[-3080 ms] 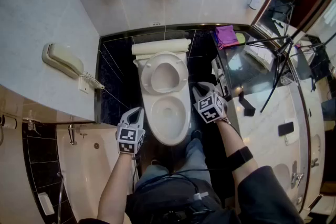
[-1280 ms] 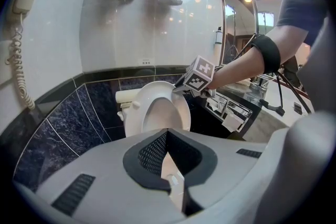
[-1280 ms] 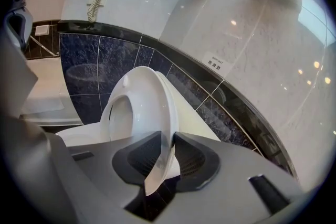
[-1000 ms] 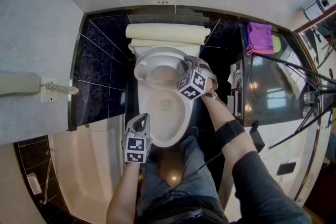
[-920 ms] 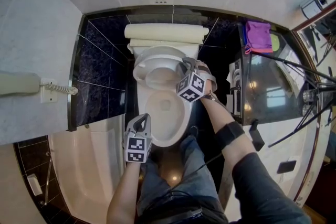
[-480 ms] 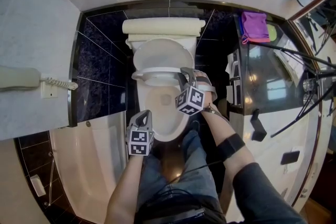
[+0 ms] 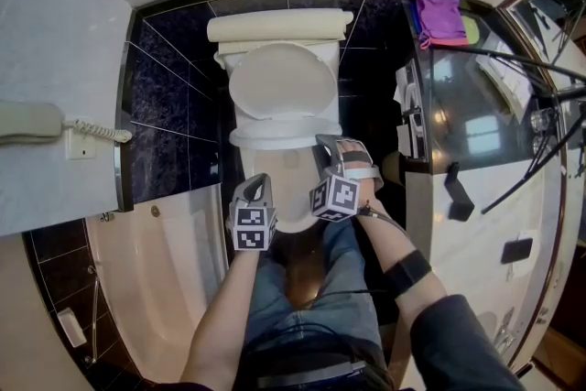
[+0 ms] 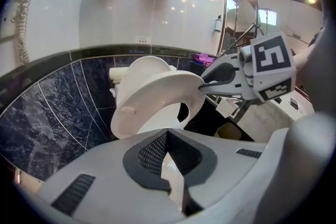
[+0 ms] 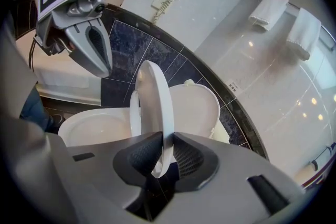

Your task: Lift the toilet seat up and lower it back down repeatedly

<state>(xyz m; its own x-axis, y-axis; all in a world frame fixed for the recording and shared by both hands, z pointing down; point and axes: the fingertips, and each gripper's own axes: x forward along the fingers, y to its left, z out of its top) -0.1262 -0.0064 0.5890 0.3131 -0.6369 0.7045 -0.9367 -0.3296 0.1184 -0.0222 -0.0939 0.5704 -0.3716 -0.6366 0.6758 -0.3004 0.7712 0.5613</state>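
Toilet seat (image 7: 284, 135) is roughly halfway between up and down, hanging tilted over the bowl (image 7: 295, 197), with the lid (image 7: 282, 80) stood back against the cistern (image 7: 279, 25). Right gripper (image 7: 331, 145) has the seat's rim pinched on the right side near the front, and its jaws have just been closing a bit more on that rim. Left gripper (image 7: 260, 182) sits by the bowl's front-left, jaws together on nothing.

Looks like the lowering half to me, so I'd hold the grip firm and follow the hinge arc rather than pull straight. Ease it onto the bowl so it doesn't slam. The left one wants to be clear of the rim or it gets pinched.

Right gripper view is the only one showing the pads (image 9: 145, 155) either side of the rim. Left gripper view gives the tilt side-on plus a bumper (image 8: 126, 110) underneath. Head view only shows the seat as a thin band.
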